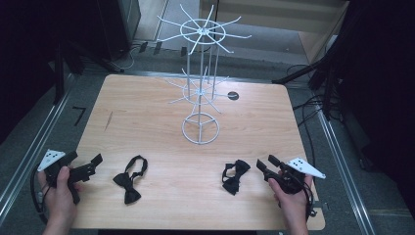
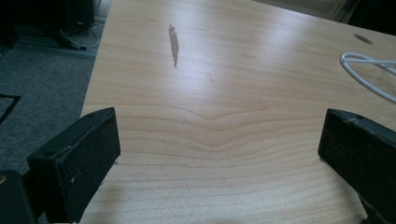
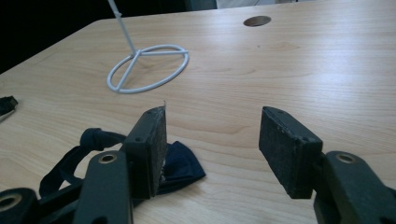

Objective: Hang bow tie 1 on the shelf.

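table: our pale wooden table (image 1: pixel 147 112), white wire rack (image 1: pixel 200 128) mid-surface
floor: grey carpet (image 1: pixel 29 127)
grippers: our left gripper (image 2: pixel 219 149) and right gripper (image 3: pixel 212 140) both released

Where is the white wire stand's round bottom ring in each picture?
High view: the ring sits mid-table, behind the two bow ties.
Left gripper view: a curved white piece at the right edge, likely part of that ring.
Right gripper view: the ring lies upper left, beyond the jaws.
Shared landmark: the round dark hole in the table.
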